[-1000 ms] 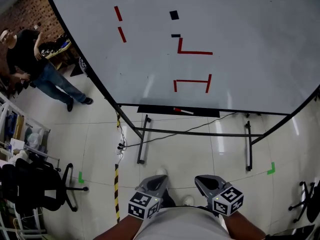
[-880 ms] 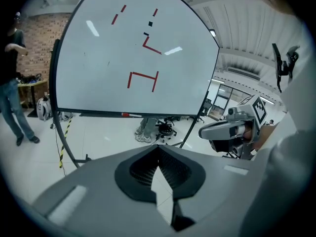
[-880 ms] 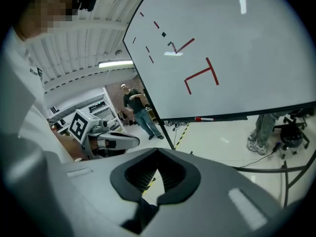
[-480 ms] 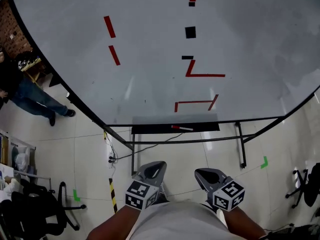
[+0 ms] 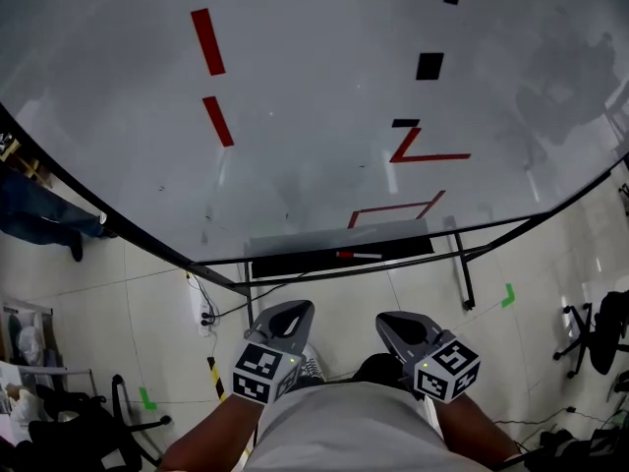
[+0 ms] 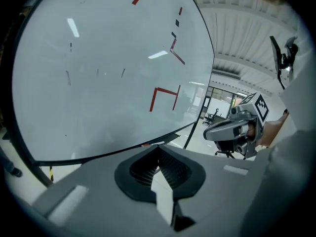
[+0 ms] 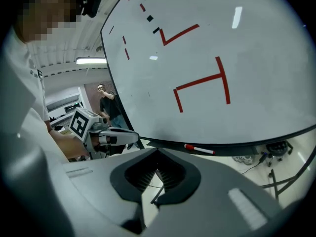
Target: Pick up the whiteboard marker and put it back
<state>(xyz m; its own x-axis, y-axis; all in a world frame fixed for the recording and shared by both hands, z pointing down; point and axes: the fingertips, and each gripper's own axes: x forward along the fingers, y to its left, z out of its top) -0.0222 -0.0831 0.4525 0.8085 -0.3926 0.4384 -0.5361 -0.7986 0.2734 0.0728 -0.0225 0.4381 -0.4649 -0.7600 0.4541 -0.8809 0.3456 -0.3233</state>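
Whiteboard marker [image 5: 359,255] on black tray [image 5: 285,264]

Below whiteboard [image 5: 314,96], marker [image 5: 359,255] on tray [image 5: 295,265]

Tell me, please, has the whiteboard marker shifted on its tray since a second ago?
No: the whiteboard marker lies just right of the middle of the black tray, as before.

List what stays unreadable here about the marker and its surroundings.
Whiteboard marker: head view, too small to read any label.
Same marker, left gripper view: only a red end shows; the left gripper hides the rest.
Whiteboard: top cut off by the head view's upper edge.
Bystander: head view's left edge leaves only legs.
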